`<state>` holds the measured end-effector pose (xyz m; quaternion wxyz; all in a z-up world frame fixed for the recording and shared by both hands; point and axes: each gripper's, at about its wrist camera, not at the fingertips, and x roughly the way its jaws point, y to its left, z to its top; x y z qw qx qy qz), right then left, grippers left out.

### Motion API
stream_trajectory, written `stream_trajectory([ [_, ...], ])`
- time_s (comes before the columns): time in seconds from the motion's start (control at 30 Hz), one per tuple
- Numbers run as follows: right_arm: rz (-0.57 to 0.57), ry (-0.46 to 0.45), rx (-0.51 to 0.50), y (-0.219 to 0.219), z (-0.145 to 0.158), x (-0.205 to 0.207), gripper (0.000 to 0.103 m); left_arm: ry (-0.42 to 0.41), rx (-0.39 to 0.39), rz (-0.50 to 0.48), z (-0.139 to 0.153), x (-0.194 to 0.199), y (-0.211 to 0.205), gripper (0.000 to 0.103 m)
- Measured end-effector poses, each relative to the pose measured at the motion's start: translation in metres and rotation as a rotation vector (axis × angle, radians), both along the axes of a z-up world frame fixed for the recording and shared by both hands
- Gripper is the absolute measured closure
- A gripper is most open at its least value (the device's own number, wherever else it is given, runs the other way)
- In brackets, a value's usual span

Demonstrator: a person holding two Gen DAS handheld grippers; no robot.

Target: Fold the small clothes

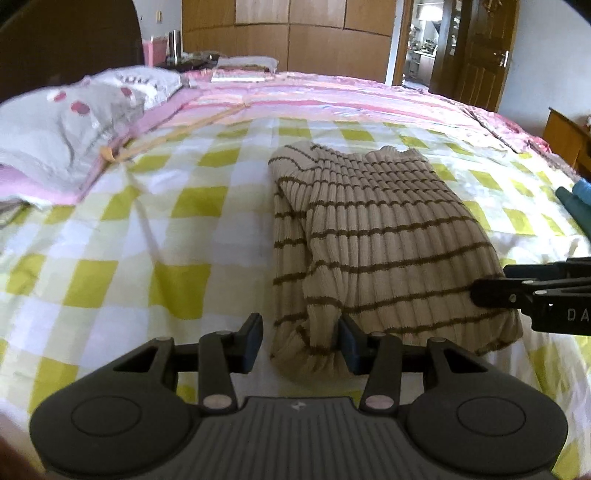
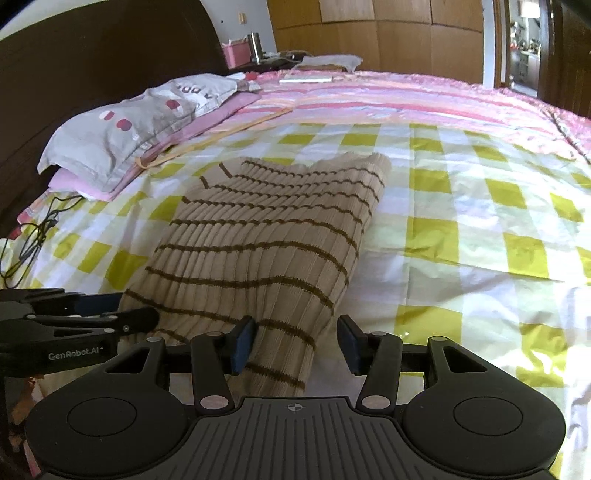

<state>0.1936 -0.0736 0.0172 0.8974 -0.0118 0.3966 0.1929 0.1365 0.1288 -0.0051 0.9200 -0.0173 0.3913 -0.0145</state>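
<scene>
Checked bedsheet [image 1: 177, 236], wooden wardrobe [image 1: 295, 33] behind

sweater [image 1: 388, 236]: ribbed knit, matt | bedsheet [image 1: 147, 229]: smooth cloth | wardrobe [image 1: 295, 33]: wood

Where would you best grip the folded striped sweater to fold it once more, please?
Grip the striped sweater at its two near corners, coming from the near edge: the left gripper and right gripper already straddle them, jaws open, and the rolled edge gives bulk.

Teal cloth [image 1: 576, 195] cut off right.
</scene>
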Motion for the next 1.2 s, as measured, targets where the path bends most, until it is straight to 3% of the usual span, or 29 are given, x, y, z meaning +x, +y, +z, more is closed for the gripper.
stream_trajectory([
  [0.17, -0.008, -0.038, -0.035, 0.003, 0.004, -0.018, 0.054, -0.018, 0.054, -0.021, 0.005, -0.015, -0.014, 0.052],
  [0.77, -0.037, -0.040, -0.040, 0.003, 0.006, -0.049, 0.054, -0.027, 0.049, -0.040, 0.009, -0.040, -0.025, 0.052],
  [1.2, -0.031, -0.046, -0.033, 0.006, 0.008, -0.071, 0.054, -0.041, 0.056, -0.053, 0.014, -0.056, -0.036, 0.044],
])
